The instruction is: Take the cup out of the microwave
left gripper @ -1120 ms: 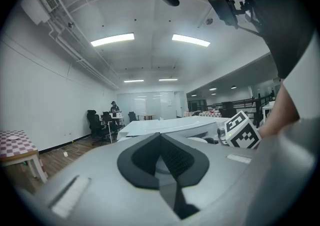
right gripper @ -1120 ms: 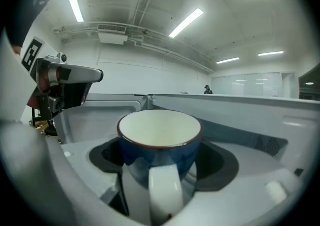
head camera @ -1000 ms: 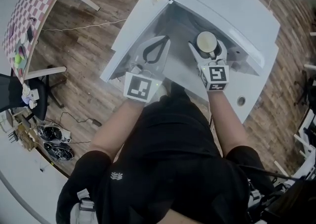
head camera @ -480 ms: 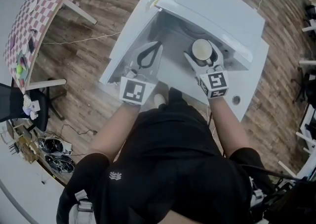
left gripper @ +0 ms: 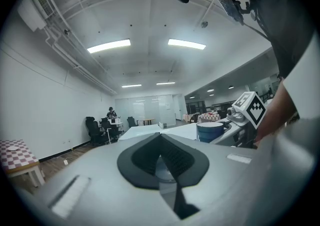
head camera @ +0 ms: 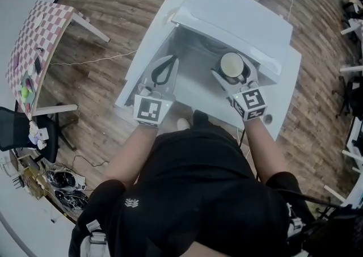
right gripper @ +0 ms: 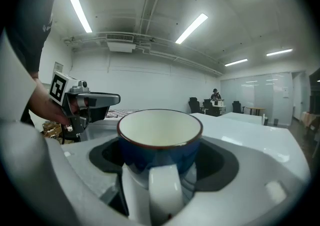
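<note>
Snugly within right tongs [head camera: 234, 69], glossy round blue cup [right gripper: 160, 134], cream inside; left tongs [head camera: 169, 60] closed, empty.

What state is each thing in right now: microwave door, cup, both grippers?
microwave door: open, swung out to the left of the microwave
cup: upright, empty, held at the microwave's opening
right gripper: shut on the cup, handle toward its camera
left gripper: shut, nothing between its jaws
</note>
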Action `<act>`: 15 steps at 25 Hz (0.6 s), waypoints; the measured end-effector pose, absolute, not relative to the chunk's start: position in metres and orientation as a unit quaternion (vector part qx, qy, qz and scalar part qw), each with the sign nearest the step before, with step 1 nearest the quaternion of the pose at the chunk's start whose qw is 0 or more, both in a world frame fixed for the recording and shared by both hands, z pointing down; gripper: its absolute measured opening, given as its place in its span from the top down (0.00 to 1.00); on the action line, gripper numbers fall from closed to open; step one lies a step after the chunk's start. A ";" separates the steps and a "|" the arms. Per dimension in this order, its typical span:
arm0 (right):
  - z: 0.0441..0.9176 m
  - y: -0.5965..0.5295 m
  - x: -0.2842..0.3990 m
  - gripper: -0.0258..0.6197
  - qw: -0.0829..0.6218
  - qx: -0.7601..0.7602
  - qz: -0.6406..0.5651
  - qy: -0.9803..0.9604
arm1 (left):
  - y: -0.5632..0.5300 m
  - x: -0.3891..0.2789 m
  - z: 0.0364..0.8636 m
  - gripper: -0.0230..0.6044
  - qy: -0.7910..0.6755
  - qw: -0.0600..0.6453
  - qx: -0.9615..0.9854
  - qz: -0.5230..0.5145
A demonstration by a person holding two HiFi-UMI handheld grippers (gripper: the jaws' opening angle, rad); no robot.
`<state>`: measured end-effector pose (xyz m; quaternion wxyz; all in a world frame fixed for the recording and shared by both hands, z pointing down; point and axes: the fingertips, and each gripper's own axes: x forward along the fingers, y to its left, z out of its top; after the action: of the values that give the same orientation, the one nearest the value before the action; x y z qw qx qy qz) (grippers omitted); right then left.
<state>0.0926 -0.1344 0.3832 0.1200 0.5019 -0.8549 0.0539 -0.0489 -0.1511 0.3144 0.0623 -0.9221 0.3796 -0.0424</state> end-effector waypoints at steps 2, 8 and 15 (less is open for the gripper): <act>0.374 -0.134 0.094 0.34 0.119 0.501 0.051 -0.856 | -0.154 -0.050 0.310 0.96 0.380 0.067 -0.921 -0.041; 0.351 -0.135 0.108 0.34 0.112 0.504 0.051 -0.855 | -0.161 -0.053 0.292 0.96 0.386 0.076 -0.919 -0.035; 0.334 -0.133 0.114 0.34 0.110 0.496 0.046 -0.860 | -0.165 -0.069 0.281 0.96 0.402 0.086 -0.911 -0.041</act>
<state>0.1142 -0.1332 0.3340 0.1103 0.4955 -0.8603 0.0464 -0.0687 -0.1653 0.2808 0.0865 -0.9106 0.4021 -0.0408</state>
